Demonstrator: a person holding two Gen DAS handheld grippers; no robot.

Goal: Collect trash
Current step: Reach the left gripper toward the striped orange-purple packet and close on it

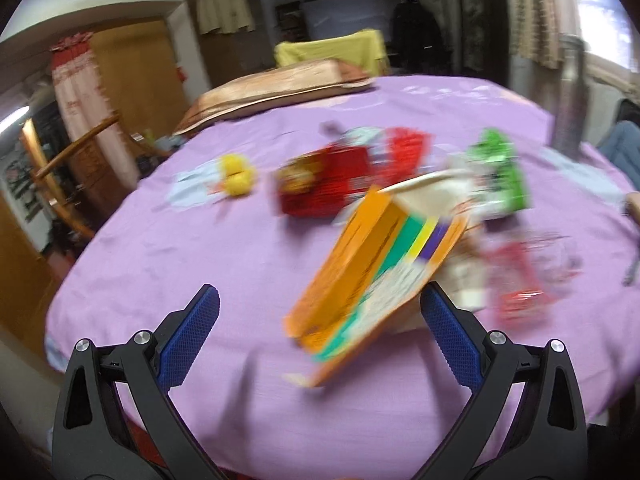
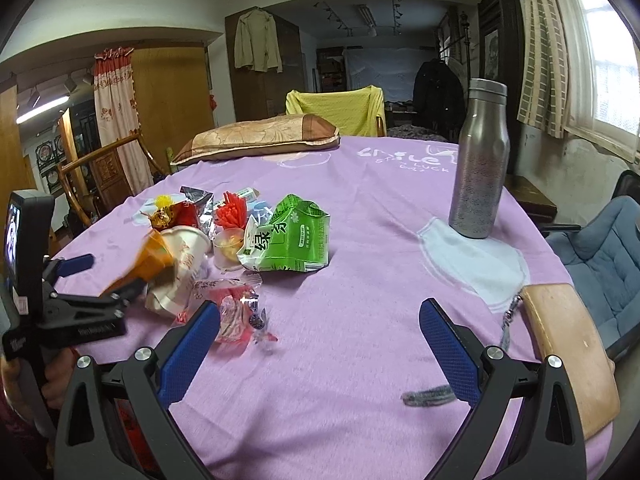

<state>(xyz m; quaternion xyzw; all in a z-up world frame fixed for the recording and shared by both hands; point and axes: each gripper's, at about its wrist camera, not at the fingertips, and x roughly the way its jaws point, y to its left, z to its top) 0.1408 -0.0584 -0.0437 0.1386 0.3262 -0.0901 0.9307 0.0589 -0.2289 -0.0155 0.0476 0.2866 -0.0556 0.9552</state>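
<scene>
Left wrist view is showing the left claw (image 1: 320, 312) standing wide open over the table (image 1: 160, 264), gripping nothing; its right blue finger (image 1: 448, 332) is lying just beside the lower edge of an orange box (image 1: 360, 276), though blur is making contact hard to judge. The orange box is tilting, its long axis running from near-left up to far-right, its open far end pointing toward a pale paper cup (image 1: 432, 196) that is sitting right against it. Beyond the box a red packet (image 1: 324, 184) and a green carton (image 1: 496, 172) are crowding the way, a red-and-clear wrapper (image 1: 520, 280) is lying to the right, and a yellow toy (image 1: 238, 176) is sitting well apart on the left.

Right wrist view is showing the right claw (image 2: 320, 328) also spread wide and holding nothing, hovering over bare purple cloth. Its left finger (image 2: 192, 344) is overlapping the red-and-clear wrapper (image 2: 236, 312) in the picture. The green carton (image 2: 288, 236) is lying on its side at the heap's right edge. A steel bottle (image 2: 480, 164) is standing upright far right, well apart from the trash, and a wooden chair back (image 2: 568, 352) is rising at the table's near-right edge.
</scene>
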